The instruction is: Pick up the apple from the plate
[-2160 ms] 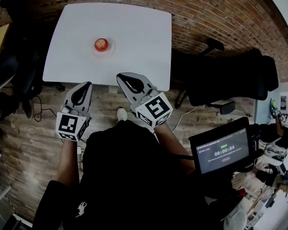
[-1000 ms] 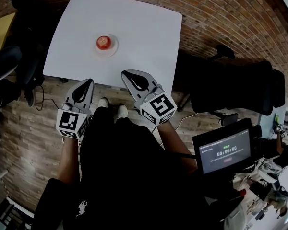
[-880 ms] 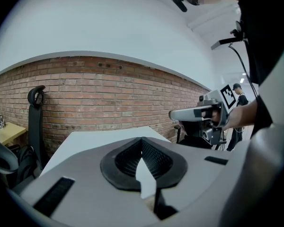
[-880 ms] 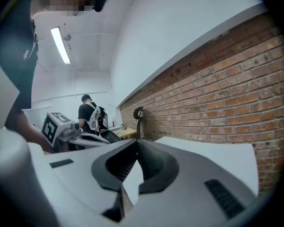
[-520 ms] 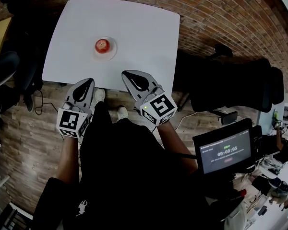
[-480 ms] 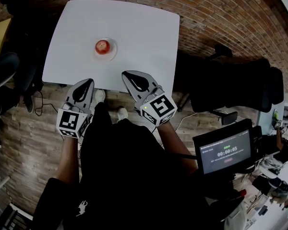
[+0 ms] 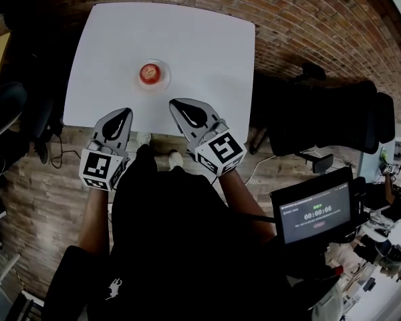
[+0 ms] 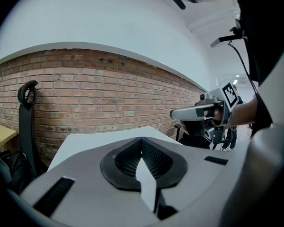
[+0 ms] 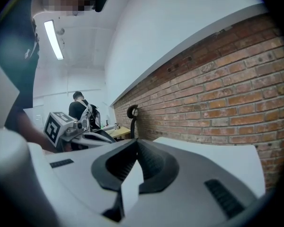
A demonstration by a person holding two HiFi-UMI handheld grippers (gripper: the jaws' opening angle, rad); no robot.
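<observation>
Left tool (image 7: pixel 122 114) and right tool (image 7: pixel 176 104), both closed and empty, have drawn nearer the apple (image 7: pixel 149 73); approach under way.

**Black top, grey shells, marker cubes**

The person wears a black top (image 7: pixel 167 246) with a small white emblem (image 7: pixel 113 290) and pale shoes (image 7: pixel 176 158). The left hand-held gripper (image 7: pixel 124 112) and the right hand-held gripper (image 7: pixel 173 103) each have a smooth grey shell around a black ribbed teardrop recess. Each carries a white cube (image 7: pixel 220 151) with black square markers.
</observation>
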